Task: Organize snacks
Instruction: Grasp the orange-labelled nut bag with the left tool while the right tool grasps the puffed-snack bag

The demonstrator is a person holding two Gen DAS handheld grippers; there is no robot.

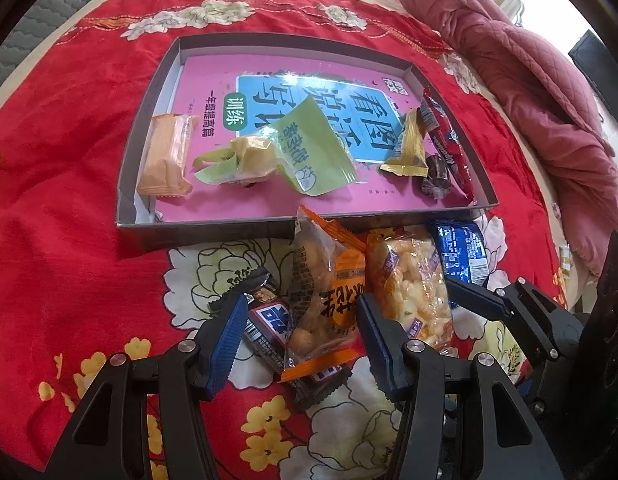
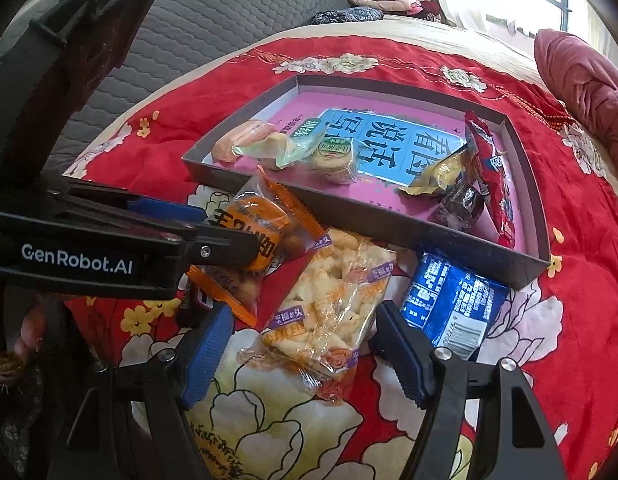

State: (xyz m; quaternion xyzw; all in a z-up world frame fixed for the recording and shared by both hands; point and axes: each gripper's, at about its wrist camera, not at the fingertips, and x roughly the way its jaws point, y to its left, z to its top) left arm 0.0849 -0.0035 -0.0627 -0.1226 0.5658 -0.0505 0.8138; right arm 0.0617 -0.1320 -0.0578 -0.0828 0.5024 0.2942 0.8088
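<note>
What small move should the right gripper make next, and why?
Probably lower the right gripper a little and close on the clear packet of pale puffed snacks. Its blue pads stand open on either side of that packet, which lies on the red floral blanket outside the grey cardboard tray.

Black grippers [image 1: 301,336], ribbed blue fingers [image 1: 229,340], silver screws, "GenRobot.AI" lettering.

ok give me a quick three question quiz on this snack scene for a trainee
1. True or false: the blue foil packet lies inside the shallow grey cardboard tray.
2. Which snack sits between the right gripper's open jaws: A the clear bag of puffed rice crackers, B a red stick pack?
3. Fill in: the left gripper straddles the ____ bag of round balls.

Key: 1 false; 2 A; 3 orange
</note>
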